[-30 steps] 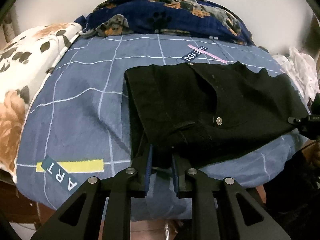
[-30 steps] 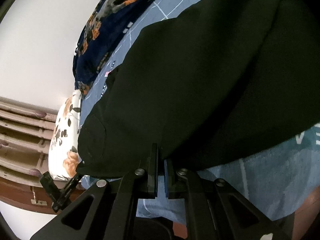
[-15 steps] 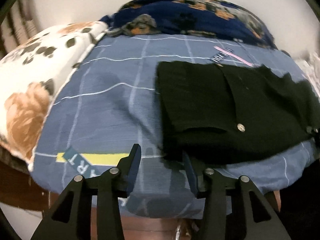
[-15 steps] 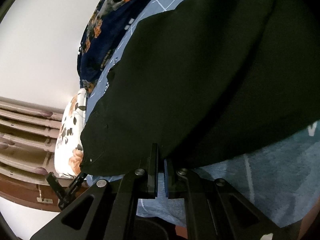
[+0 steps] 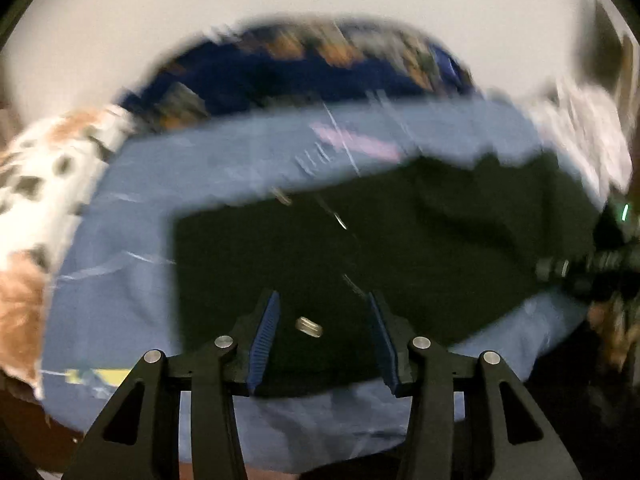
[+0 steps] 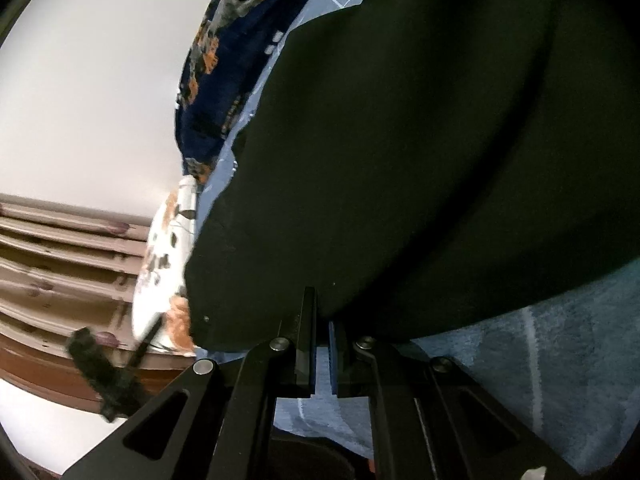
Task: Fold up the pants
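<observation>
Black pants [image 5: 400, 248] lie folded on the blue checked bedsheet [image 5: 128, 216]. The left wrist view is blurred by motion. My left gripper [image 5: 323, 300] hovers over the pants' near edge with its jaws open. A metal button [image 5: 309, 327] shows between the blue pads [image 5: 264, 340], and nothing is gripped. In the right wrist view the pants [image 6: 420, 160] fill most of the picture. My right gripper [image 6: 320, 320] is shut on their near edge, with only a thin slit between the pads. Its dark body [image 5: 580, 268] shows at the right edge of the left wrist view.
A navy blanket with orange print [image 5: 312, 68] is bunched at the far side against a white wall. A floral pillow [image 5: 36, 184] lies at the left and pale cloth [image 5: 584, 136] at the right. A wooden slatted headboard [image 6: 60, 264] stands beyond the pillow.
My left gripper has let go of the pants' near edge, opened, and swung right over the pants; its view is now blurred. The right gripper stays shut on the edge.
</observation>
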The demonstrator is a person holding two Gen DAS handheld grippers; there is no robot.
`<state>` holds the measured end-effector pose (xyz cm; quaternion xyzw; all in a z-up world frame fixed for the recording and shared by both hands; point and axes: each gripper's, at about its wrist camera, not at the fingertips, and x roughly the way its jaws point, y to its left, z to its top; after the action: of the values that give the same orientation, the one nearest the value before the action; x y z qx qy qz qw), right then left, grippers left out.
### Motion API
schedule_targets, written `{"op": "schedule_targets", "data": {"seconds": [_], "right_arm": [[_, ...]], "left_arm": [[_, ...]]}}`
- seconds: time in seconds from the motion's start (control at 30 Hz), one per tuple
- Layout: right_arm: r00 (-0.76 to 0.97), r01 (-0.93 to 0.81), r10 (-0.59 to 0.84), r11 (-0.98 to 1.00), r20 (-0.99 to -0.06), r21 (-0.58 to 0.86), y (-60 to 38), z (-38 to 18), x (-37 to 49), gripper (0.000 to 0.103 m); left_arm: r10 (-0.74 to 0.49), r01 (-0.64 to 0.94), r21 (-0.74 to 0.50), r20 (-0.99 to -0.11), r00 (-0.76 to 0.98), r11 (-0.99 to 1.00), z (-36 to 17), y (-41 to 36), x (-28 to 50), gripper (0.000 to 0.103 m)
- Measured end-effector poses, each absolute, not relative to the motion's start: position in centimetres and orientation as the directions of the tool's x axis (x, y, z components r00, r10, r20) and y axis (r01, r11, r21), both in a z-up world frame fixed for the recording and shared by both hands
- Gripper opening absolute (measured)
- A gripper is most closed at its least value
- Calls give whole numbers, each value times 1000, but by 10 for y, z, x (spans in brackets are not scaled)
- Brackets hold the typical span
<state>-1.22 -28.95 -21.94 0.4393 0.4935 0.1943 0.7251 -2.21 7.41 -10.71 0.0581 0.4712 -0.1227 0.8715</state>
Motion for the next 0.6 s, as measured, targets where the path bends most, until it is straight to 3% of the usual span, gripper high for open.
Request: {"op": "schedule_targets", "data": {"seconds": [0.1, 0.27, 0.37, 0.6], "right_arm": [[453, 147, 745, 479, -490, 865, -300, -221, -14, 9], [560, 157, 715, 406, -420, 900, -353, -215, -11, 13], [617, 154, 696, 349, -366, 924, -393, -214, -1, 19], [791, 196, 551, 184, -266, 963, -502, -234, 31, 21]], "left_arm": [[-140, 254, -28, -890, 434, 967, -141, 71, -13, 46], [-167, 192, -92, -893, 418, 977, -142, 92, -5, 46], [-147, 205, -63, -894, 424, 977, -144, 87, -7, 46], [-142, 214, -53, -893, 427, 975, -148, 86, -6, 46]]}}
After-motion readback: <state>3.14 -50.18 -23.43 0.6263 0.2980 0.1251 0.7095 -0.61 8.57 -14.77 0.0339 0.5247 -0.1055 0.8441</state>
